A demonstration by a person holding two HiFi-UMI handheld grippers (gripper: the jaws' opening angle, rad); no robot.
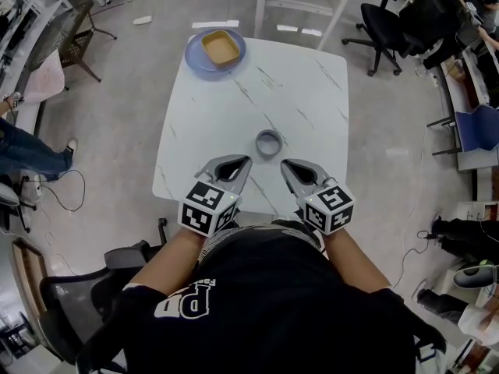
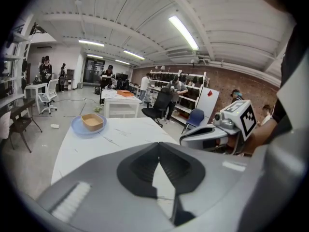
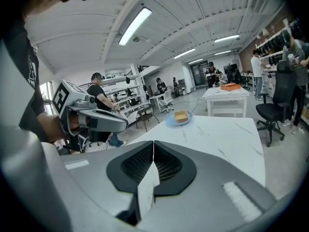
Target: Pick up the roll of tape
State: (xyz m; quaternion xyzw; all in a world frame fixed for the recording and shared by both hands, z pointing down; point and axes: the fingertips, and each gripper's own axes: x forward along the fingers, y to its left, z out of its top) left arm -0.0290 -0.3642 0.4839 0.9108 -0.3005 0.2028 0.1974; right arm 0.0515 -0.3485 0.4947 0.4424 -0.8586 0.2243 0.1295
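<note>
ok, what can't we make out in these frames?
Roll of tape: shows only in the head view; the left gripper and right gripper bodies block it in their own views.
Bowl on the plate: contents too small to tell, all views.
Table near edge: behind both grippers and the person's torso, head view.

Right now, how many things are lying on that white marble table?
3. A small grey roll of tape lies near the near edge; a round blue plate sits at the far left corner, with a square tan bowl on it.
</note>
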